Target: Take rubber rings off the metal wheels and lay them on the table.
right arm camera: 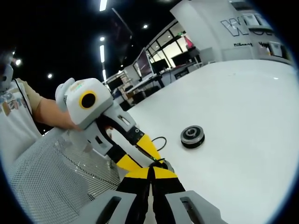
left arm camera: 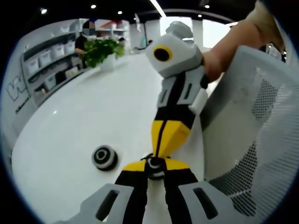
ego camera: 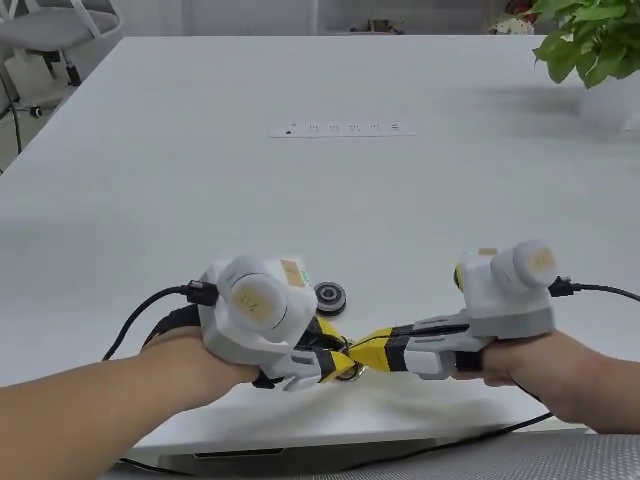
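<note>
— Holding anything, is the left gripper (left arm camera: 155,169)?
— Yes, its jaws are clamping a small metal wheel (left arm camera: 154,163) between their yellow tips, just above the near edge of the bench (ego camera: 300,180).
— And the right gripper (right arm camera: 150,171)?
— It is pointing in from the right, facing the left one tip to tip. Its jaws are sitting almost together, with the tips touching that held wheel. Whether they are pinching anything on its rim I cannot tell.
— Where is the other wheel (ego camera: 330,296) lying?
— It is lying flat on the bench just beyond the two grippers, apart from both, wearing its dark rubber ring (right arm camera: 191,145).
— Anything farther off?
— A white power strip (ego camera: 342,128) is lying mid-bench, and a leafy plant (ego camera: 590,40) is standing at the far right.
</note>
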A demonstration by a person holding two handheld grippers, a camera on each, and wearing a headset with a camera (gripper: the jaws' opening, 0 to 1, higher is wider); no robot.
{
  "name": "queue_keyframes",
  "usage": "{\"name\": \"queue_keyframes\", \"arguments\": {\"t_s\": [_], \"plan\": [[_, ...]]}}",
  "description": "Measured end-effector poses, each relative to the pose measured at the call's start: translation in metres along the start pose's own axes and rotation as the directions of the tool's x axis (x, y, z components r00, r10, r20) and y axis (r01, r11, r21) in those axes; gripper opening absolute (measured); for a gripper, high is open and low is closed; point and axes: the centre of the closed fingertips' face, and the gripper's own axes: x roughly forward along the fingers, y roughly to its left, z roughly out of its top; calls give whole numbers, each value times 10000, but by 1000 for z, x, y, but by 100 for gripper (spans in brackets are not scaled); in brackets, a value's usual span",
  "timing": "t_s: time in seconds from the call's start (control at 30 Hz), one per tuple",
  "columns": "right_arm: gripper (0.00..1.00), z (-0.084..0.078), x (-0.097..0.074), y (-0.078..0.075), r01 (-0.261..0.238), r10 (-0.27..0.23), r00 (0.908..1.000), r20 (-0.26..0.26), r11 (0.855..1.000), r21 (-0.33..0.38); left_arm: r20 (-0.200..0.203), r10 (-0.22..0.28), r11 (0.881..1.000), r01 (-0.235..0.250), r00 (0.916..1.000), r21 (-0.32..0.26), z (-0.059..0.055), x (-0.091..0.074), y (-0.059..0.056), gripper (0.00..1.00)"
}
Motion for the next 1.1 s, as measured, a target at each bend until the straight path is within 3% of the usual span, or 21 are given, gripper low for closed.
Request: {"name": "queue_keyframes", "arguments": {"t_s": [0.57,0.73,1.1], "plan": [[0,-4,-5,-9,358,-359,9994,32,9994,20,-67,-63,10000,63,10000,0,1,1,0,14],[0,-1,-7,-9,349,-350,9992,174,9994,81,-139,-103,9999,105,9998,94,2,-1,0,16],[0,7,-6,3,181,-185,9993,332,9998,121,126,-345,9993,347,9993,-102,14,-18,-5,23]]}}
